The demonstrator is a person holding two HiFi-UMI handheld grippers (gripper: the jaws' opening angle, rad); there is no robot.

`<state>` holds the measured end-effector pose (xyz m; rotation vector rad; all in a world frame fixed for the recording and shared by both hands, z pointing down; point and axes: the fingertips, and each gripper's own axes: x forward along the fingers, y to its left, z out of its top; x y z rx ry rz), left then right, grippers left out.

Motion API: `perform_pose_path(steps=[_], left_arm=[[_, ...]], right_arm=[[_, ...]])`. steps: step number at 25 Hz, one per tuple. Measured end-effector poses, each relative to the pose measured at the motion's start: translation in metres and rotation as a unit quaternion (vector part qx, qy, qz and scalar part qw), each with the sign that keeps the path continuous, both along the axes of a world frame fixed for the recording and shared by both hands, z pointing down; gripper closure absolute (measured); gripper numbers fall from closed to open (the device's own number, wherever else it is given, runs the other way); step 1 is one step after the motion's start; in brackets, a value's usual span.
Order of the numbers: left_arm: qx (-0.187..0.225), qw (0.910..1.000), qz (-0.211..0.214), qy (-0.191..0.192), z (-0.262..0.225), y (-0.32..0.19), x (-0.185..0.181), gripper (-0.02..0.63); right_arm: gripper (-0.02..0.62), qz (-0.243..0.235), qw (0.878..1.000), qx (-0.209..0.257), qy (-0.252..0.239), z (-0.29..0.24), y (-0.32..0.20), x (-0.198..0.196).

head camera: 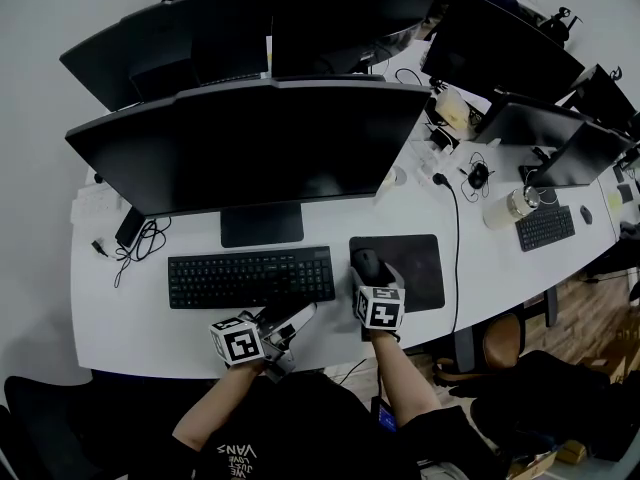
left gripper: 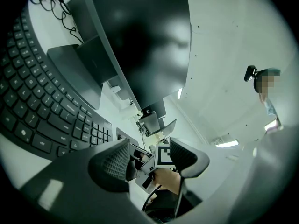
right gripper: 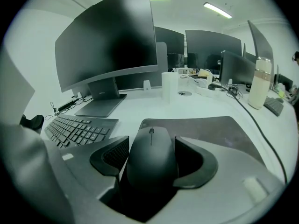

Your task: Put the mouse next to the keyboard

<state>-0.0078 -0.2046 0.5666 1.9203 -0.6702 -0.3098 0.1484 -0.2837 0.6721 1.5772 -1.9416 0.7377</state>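
Note:
The black mouse [head camera: 365, 262] [right gripper: 150, 143] lies on the left edge of a dark mouse pad [head camera: 418, 268] [right gripper: 212, 132], just right of the black keyboard [head camera: 250, 277] [right gripper: 77, 129] [left gripper: 35, 108]. My right gripper [head camera: 372, 274] [right gripper: 150, 161] reaches in from the near side and is shut on the mouse, one pad against each flank. My left gripper [head camera: 290, 326] [left gripper: 149, 160] hovers near the desk's front edge below the keyboard's right end. It is open with nothing between its fingers, and the right gripper's marker cube [left gripper: 164, 156] shows through the gap.
A wide monitor [head camera: 250, 143] on a flat stand [head camera: 261, 225] rises behind the keyboard. A black cable [head camera: 456, 238] runs down the desk right of the pad. Farther right stand a bottle [head camera: 510, 208] and a second keyboard [head camera: 545, 226]. Tangled cables [head camera: 135, 243] lie at the left.

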Motion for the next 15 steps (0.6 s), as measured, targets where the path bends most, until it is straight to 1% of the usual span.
perform_pose_path(steps=[9,15], left_arm=[[0.010,0.9999,0.000,-0.003,-0.003,0.004,0.002,0.342],[0.018,0.9998,-0.001,-0.006,-0.007,0.007,0.002,0.342]], right_arm=[[0.298,0.000,1.000,0.012,-0.009,-0.010,0.007,0.000],[0.298,-0.002,0.999,0.034,-0.016,-0.029,0.015,-0.004]])
